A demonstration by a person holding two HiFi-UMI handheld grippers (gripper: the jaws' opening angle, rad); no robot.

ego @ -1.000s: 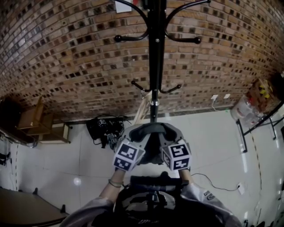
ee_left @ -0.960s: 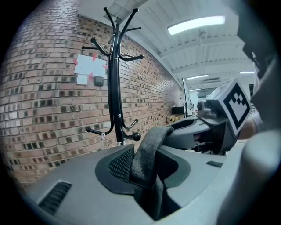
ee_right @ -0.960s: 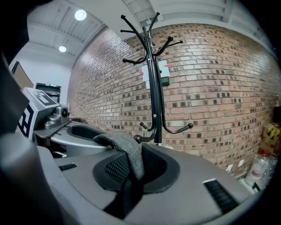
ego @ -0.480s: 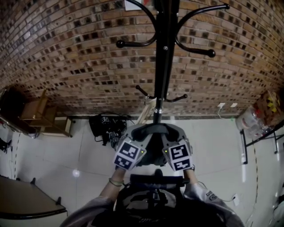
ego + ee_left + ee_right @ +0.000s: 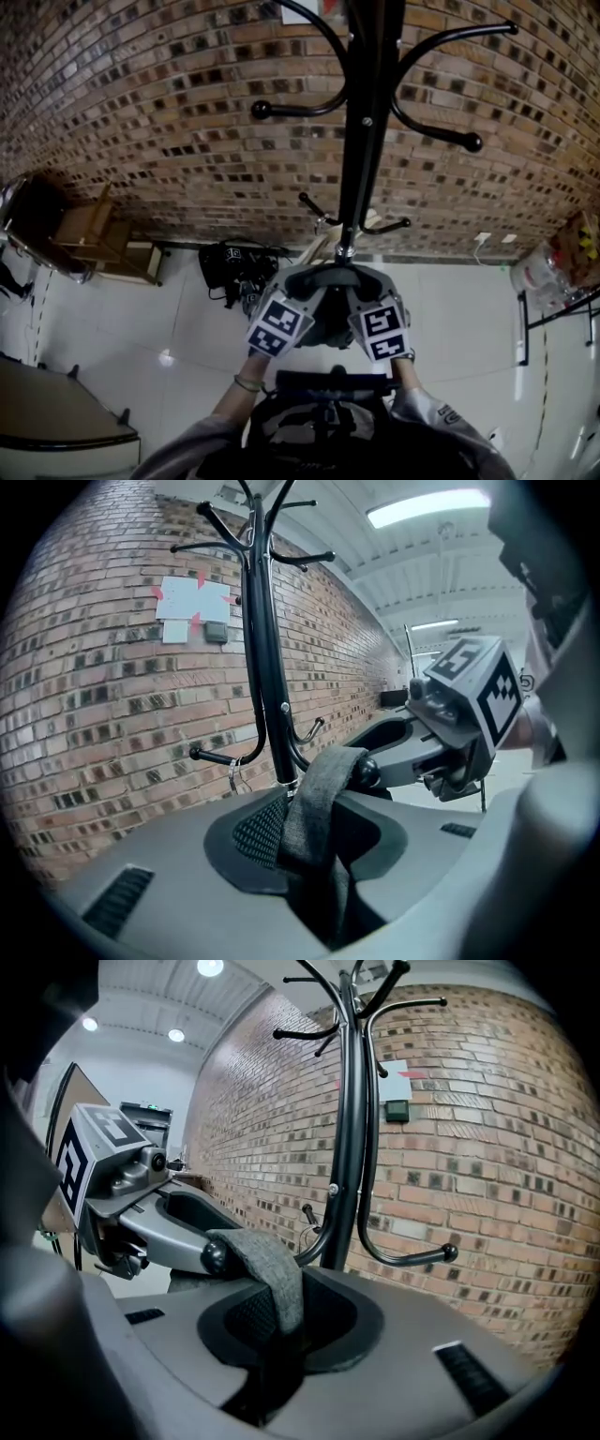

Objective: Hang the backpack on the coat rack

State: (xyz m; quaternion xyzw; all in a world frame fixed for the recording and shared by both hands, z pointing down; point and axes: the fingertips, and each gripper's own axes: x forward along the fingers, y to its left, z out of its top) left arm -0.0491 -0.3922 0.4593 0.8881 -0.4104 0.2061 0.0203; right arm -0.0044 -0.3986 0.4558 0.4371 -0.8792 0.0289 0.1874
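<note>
Grey webbing, the backpack's carry strap [image 5: 314, 794], is clamped in both the left gripper [image 5: 317, 841] and the right gripper [image 5: 274, 1330], side by side, likely to hold the loop open. The backpack [image 5: 323, 427] hangs beneath them, facing the coat rack [image 5: 366, 141], probably so the loop can go over a hook [image 5: 466, 142].

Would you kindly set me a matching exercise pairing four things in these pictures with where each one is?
Things:
1. grey strap
2. coat rack
3. black bag
4. white paper

Places:
a. on the floor, left of the rack's base
b. stuck on the brick wall
c. clamped in the left tool and the right tool
d. standing before the brick wall

Pairs: 1-c, 2-d, 3-a, 4-b
</note>
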